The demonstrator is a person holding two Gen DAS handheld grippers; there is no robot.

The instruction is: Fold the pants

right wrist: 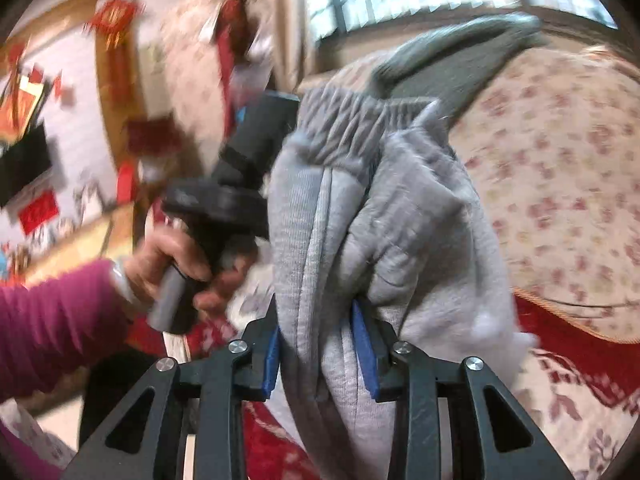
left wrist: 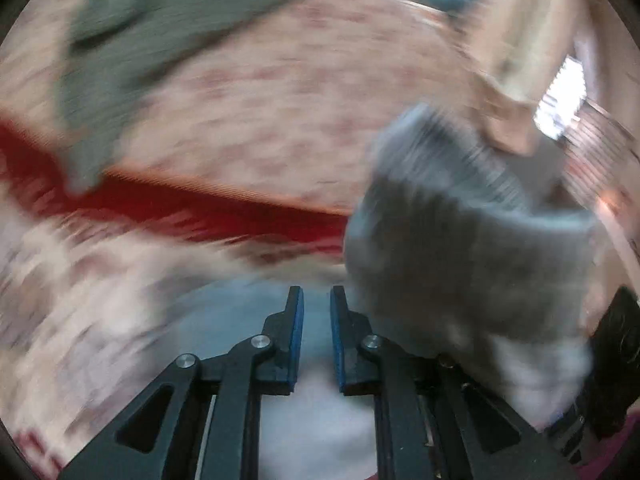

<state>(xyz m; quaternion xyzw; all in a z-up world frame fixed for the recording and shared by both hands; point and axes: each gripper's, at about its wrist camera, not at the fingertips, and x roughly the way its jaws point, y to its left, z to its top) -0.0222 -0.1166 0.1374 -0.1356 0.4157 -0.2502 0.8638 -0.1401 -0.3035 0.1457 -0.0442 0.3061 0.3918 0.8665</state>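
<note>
Clamped between the blue pads [right wrist: 362,354] of the right gripper [right wrist: 316,354] is a bunched bundle of grey sweatpants [right wrist: 360,216], with several layers of fabric filling the gap between the jaws. In the right wrist view the gathered elastic waistband [right wrist: 344,116] is seen at the far end of the bundle, toward twelve o'clock, so the garment appears to be held partly folded and lifted clear of the bed rather than lying flat. Such a thick pinch is probably chosen so that all the layers travel together.

At nine o'clock of the bundle, the left gripper's body [right wrist: 240,176] is seen, grasped by a hand [right wrist: 176,264] in a magenta sleeve [right wrist: 48,320]. In the left wrist view the left gripper [left wrist: 317,312] is narrowed to a slim gap with nothing between its pads; the sweatpants are seen at its three o'clock, blurred, beside the jaws and not gripped by them.

Farther out, a floral bedspread [right wrist: 560,168] with a red border [left wrist: 180,208] is spread from one to five o'clock, and a dark green garment [left wrist: 132,48] is laid on it at about eleven o'clock in the left view. It is judged that the bundle is being carried for laying down, and a free left gripper would be needed for smoothing.
</note>
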